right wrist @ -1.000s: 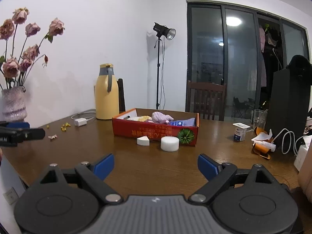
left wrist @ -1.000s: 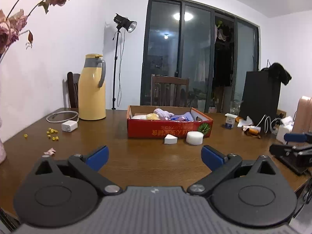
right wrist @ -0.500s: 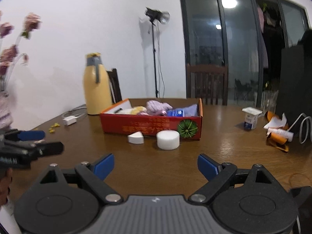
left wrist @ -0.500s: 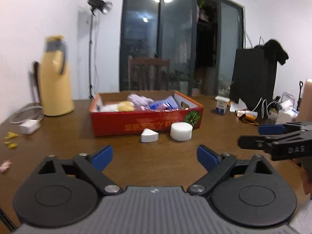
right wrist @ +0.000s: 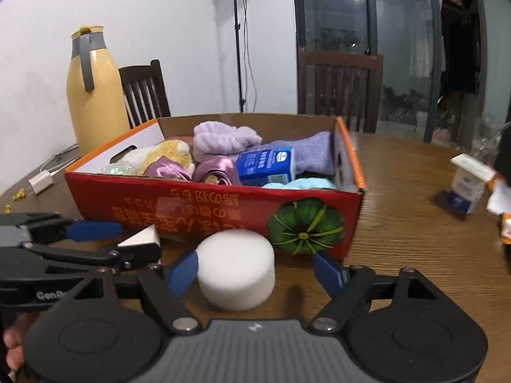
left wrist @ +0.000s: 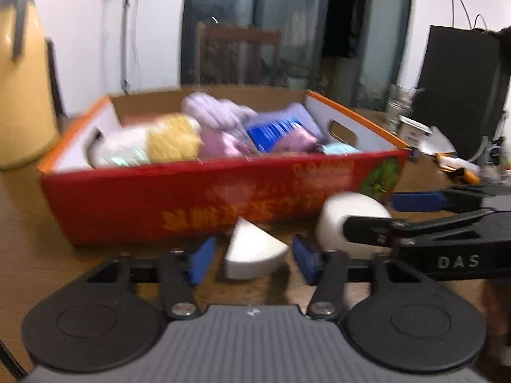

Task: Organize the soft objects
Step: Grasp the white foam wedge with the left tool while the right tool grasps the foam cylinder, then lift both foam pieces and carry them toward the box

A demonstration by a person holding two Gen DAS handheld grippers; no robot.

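Observation:
A red cardboard box (left wrist: 191, 210) (right wrist: 223, 214) on the wooden table holds several soft things: purple cloths (right wrist: 223, 138), a yellow plush (right wrist: 174, 153), a blue pack (right wrist: 265, 166). In front of it lie a white wedge sponge (left wrist: 252, 250) (right wrist: 143, 237) and a white round sponge (right wrist: 236, 273) (left wrist: 348, 217). My left gripper (left wrist: 252, 257) is open, its blue pads on either side of the wedge. My right gripper (right wrist: 255, 271) is open around the round sponge, which sits nearer the left pad.
A yellow thermos jug (right wrist: 94, 89) stands at the back left beside a white charger (right wrist: 40, 180). A small carton (right wrist: 468, 188) and wrappers lie at the right. Chairs (right wrist: 340, 89) stand behind the table. A black bag (left wrist: 460, 89) stands at the far right.
Both grippers have moved forward to the box front. The left one now straddles the wedge sponge and the right one the round sponge. The left gripper's gap has narrowed.

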